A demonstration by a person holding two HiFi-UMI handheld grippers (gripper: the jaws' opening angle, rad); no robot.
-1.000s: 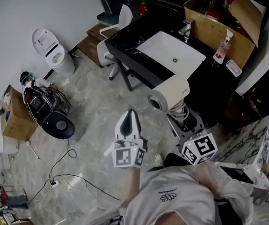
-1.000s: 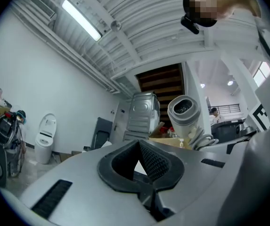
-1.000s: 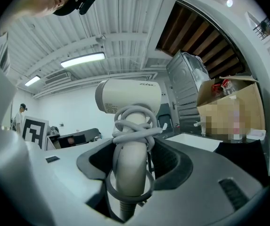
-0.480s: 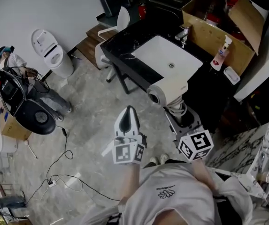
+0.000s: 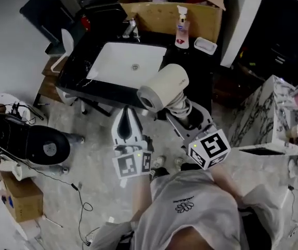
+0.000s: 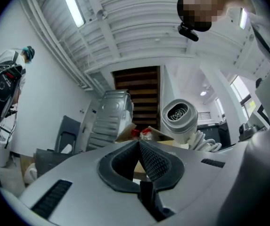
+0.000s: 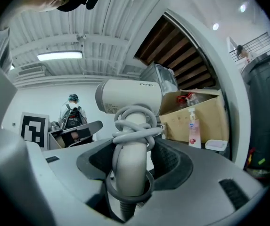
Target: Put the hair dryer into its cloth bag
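Observation:
A cream hair dryer (image 5: 163, 87) with its cord wound round the handle is held up in the air. My right gripper (image 5: 186, 117) is shut on its handle (image 7: 131, 166), and the barrel (image 7: 127, 97) lies crosswise above the jaws. The left gripper view shows the hair dryer's round grille (image 6: 179, 113) beyond my jaws to the right. My left gripper (image 5: 126, 121) is shut with nothing between its pads, just left of the dryer, and both point toward the sink. No cloth bag shows in any view.
A black counter (image 5: 78, 72) with a white sink (image 5: 128, 62) stands ahead, a cardboard box (image 5: 164, 15), a spray bottle (image 5: 180, 27) and a soap dish (image 5: 205, 45) behind it. A marble-look table (image 5: 266, 119) is at the right. Another person with equipment (image 5: 24, 142) stands left.
The view has swung round: the sink counter now sits straight ahead rather than upper right. Both grippers moved toward it, the dryer still in the right one.

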